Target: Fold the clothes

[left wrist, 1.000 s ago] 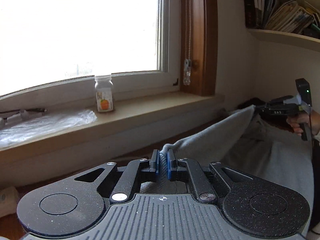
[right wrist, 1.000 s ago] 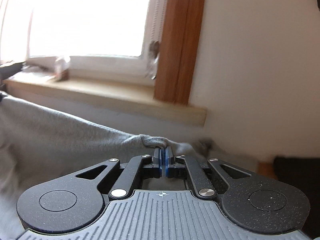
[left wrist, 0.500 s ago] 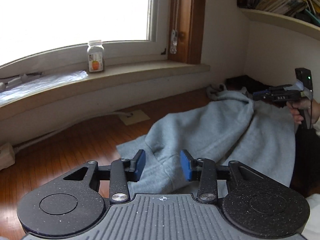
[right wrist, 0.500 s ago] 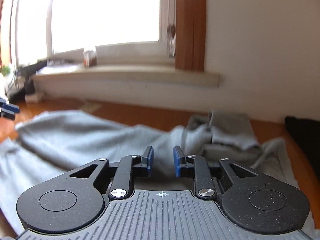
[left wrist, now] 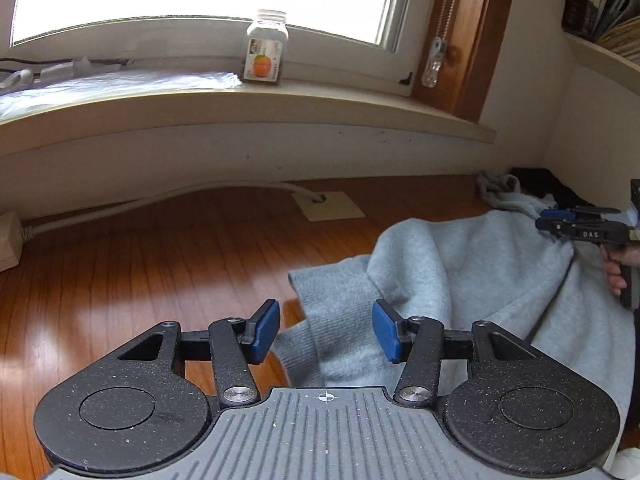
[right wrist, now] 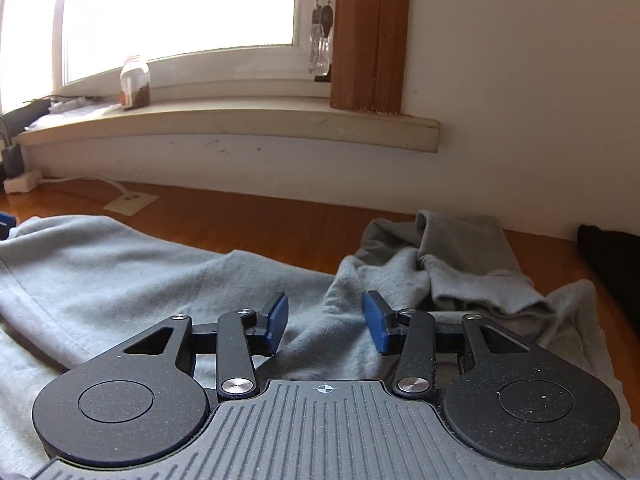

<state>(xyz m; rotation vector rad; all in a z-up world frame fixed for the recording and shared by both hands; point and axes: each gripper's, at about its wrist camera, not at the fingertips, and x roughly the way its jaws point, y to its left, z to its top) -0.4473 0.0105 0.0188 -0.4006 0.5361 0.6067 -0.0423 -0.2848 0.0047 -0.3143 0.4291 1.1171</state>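
Sweatshirt (left wrist: 460,264), grey, lies crumpled on wood floor (left wrist: 140,264) below window sill (left wrist: 240,100). L gripper (left wrist: 326,330) jaws wide, nothing held, over hem. R gripper (right wrist: 325,322) wide too, empty, above fabric.

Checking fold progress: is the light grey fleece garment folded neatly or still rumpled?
Still rumpled: the light grey fleece garment lies on the wooden floor in loose bunched folds.

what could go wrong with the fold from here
Both grippers are open: the left gripper and right gripper hold nothing, so the grey sweatshirt lies loose. Its bunched sleeve may stay crumpled inside the fold. The hem corner sits curled on the wooden floor, so regrasping could catch two layers.
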